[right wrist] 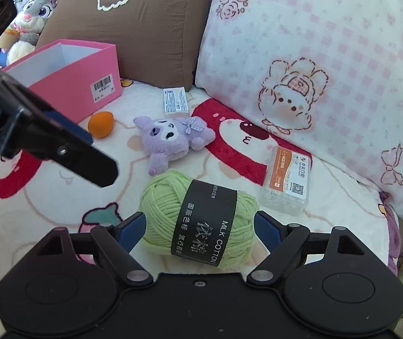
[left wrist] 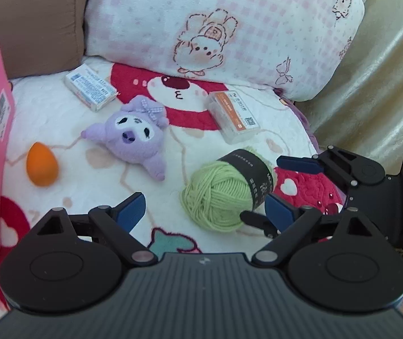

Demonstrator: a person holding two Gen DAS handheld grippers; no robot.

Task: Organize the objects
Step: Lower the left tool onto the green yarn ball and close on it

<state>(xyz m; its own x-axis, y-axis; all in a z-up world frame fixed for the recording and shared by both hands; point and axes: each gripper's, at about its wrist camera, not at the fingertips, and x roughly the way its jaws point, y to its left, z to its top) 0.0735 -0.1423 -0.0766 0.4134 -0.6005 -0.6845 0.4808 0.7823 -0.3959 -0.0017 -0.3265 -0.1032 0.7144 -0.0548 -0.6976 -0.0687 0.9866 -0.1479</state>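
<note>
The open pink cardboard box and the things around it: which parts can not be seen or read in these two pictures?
- Open pink cardboard box: its floor is hidden by its own walls in the right wrist view; the left wrist view cuts it at the edge.
- White flat packet: print too small to read in both views.
- Green yarn ball: its near underside is hidden by the right tongs.
- Grey rabbit plush: partly hidden behind the left tongs' body.

Light green yarn ball with a black, white-lettered band; lilac plush toy with a gingham bow; orange sponge egg; pink box; pink-checked white pillow; brown cushion.
</note>
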